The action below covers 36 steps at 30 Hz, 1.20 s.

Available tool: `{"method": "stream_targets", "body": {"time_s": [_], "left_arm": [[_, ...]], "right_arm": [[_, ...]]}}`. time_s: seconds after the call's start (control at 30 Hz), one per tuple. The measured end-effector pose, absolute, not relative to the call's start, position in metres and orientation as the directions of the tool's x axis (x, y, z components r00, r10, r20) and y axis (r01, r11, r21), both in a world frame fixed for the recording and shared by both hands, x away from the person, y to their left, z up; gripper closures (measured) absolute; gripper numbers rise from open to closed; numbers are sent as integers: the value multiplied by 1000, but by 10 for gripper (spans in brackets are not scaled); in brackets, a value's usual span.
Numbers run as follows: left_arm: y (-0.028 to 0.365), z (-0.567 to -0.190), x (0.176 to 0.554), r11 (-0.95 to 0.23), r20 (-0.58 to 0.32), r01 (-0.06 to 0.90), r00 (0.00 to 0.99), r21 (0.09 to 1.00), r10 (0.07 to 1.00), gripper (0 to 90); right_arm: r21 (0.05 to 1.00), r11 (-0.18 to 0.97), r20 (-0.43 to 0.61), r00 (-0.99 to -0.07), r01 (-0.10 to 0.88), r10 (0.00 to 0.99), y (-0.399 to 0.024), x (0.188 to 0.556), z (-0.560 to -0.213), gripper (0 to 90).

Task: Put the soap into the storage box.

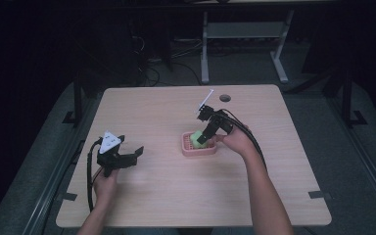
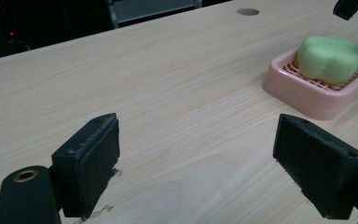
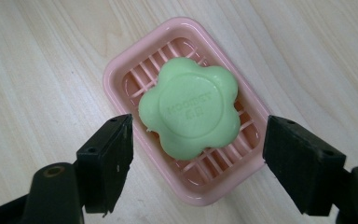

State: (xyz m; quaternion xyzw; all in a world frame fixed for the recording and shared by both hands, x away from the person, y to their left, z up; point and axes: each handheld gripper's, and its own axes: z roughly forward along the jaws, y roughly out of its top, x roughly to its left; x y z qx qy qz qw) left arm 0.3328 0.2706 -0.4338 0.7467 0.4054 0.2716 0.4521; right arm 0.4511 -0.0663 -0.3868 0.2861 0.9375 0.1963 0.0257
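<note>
A pale wood-grain surface (image 1: 176, 196) is set in a dark room, with a grey desk frame (image 1: 245, 34) behind it. A green flower-shaped soap (image 3: 189, 113) is seen lying in a pink slatted soap dish (image 3: 121, 70) near the middle. The right gripper (image 3: 198, 161) is held just above, jaws spread either side of the soap. The left gripper (image 2: 198, 163) is held well apart, jaws spread.

High view looks down on the whole desk (image 1: 176, 196) from above. Right gripper view hangs close over the soap dish (image 3: 121, 70), centre frame. Left gripper view sits low, dish upper right.
</note>
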Motion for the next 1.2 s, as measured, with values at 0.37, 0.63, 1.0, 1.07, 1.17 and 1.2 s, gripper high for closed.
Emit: {"method": "stream_targets", "body": {"time_s": [0.37, 0.63, 1.0, 1.07, 1.17, 1.2], "left_arm": [[270, -434, 333, -261, 36, 365, 522, 894, 852, 143], [269, -435, 333, -265, 38, 364, 525, 893, 850, 143], [269, -435, 333, -265, 38, 365, 524, 892, 851, 143], [269, -434, 333, -266, 39, 364, 524, 893, 851, 143], [269, -435, 333, -267, 40, 364, 524, 892, 851, 143], [269, -435, 333, -267, 40, 365, 525, 892, 850, 143]], "right_arm": [[384, 757, 59, -833, 528, 550, -76, 446, -382, 242], [397, 744, 61, -825, 537, 562, -87, 442, -381, 242], [400, 734, 58, -814, 549, 578, -99, 439, -382, 243], [406, 729, 59, -812, 551, 581, -102, 437, -381, 244], [403, 729, 58, -811, 553, 582, -106, 436, -380, 244], [406, 727, 60, -810, 554, 583, -107, 435, -379, 244]]}}
